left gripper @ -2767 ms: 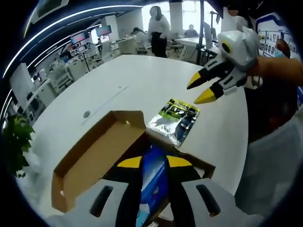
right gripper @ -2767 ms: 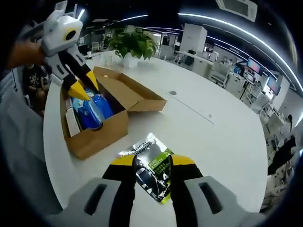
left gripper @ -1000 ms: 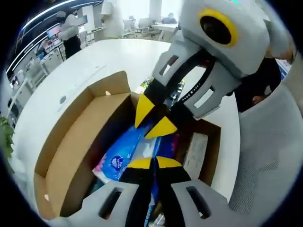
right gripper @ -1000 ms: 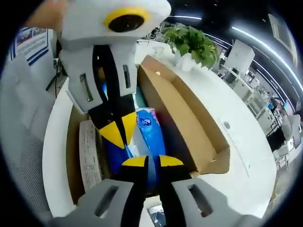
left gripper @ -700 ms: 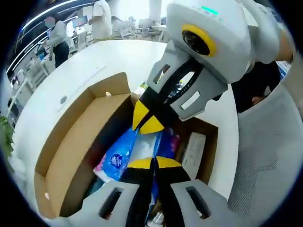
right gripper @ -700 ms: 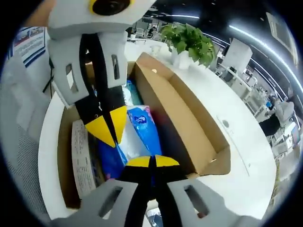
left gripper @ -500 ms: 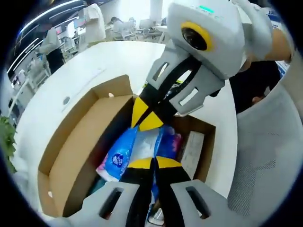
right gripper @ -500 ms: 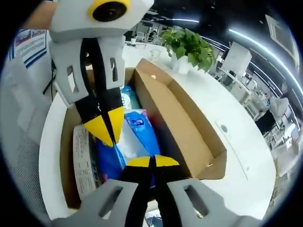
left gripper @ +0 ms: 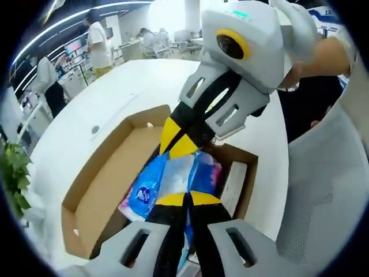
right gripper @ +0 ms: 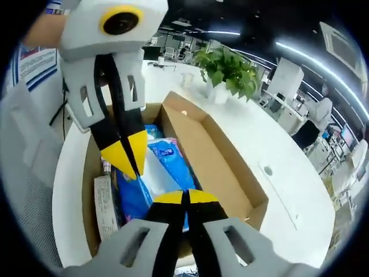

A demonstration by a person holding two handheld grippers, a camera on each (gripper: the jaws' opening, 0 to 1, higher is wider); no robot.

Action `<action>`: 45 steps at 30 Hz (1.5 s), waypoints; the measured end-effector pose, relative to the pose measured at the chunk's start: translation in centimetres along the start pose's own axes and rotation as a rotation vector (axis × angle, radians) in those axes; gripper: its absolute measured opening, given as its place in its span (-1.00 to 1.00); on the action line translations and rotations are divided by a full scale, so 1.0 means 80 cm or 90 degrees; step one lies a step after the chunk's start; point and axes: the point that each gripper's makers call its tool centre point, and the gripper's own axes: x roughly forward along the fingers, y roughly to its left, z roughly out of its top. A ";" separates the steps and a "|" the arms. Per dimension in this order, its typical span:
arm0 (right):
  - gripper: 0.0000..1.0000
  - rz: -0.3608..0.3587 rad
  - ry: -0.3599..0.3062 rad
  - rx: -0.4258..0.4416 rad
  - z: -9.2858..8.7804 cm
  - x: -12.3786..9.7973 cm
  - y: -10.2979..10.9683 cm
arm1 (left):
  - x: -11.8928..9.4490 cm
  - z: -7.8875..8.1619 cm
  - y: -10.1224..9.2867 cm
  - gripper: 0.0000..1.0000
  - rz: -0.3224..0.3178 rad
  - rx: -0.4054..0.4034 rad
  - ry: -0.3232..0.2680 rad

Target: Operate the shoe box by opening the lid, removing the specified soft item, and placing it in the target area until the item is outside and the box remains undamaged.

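In the left gripper view, a blue tissue pack (left gripper: 167,182) is being pinched at its near end by the left gripper (left gripper: 185,199), whose yellow-tipped jaws are pressed together on the wrapper. The right gripper (left gripper: 179,138) is reaching down from the upper right, its jaws clenched on the pack's far end. One open shoe box (left gripper: 98,190) is lying on the white table (left gripper: 124,98), its lid folded out toward the left; a white booklet (left gripper: 233,182) is lying along the box's right wall.

In the right gripper view, the right gripper (right gripper: 185,197) is closed on the same tissue pack (right gripper: 164,170), and the left gripper (right gripper: 128,156) is descending from the upper left, gripping its other end. One potted plant (right gripper: 228,66) is standing at the table's far edge.
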 end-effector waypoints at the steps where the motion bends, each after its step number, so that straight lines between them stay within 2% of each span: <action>1: -1.00 0.001 -0.004 -0.003 0.004 -0.001 0.000 | -0.001 0.001 0.000 -1.00 0.001 0.000 -0.003; 15: -1.00 0.003 -0.035 -0.027 0.052 -0.028 -0.009 | -0.047 0.031 -0.005 -1.00 0.010 0.011 -0.051; 21: -1.00 -0.003 -0.046 -0.037 0.067 -0.049 -0.016 | -0.061 0.061 -0.016 -1.00 0.003 0.013 -0.083; 25: -1.00 -0.008 -0.049 -0.037 0.070 -0.066 -0.024 | -0.066 0.075 -0.025 -1.00 0.002 0.021 -0.095; 34: -1.00 -0.030 -0.043 -0.033 0.054 -0.099 -0.040 | -0.062 0.112 -0.050 -1.00 -0.019 0.040 -0.119; 39: -1.00 -0.048 -0.036 -0.024 0.038 -0.120 -0.052 | -0.047 0.134 -0.060 -1.00 -0.031 0.061 -0.124; 45: -1.00 -0.080 -0.014 -0.014 0.008 -0.153 -0.069 | -0.023 0.168 -0.079 -1.00 -0.059 0.091 -0.126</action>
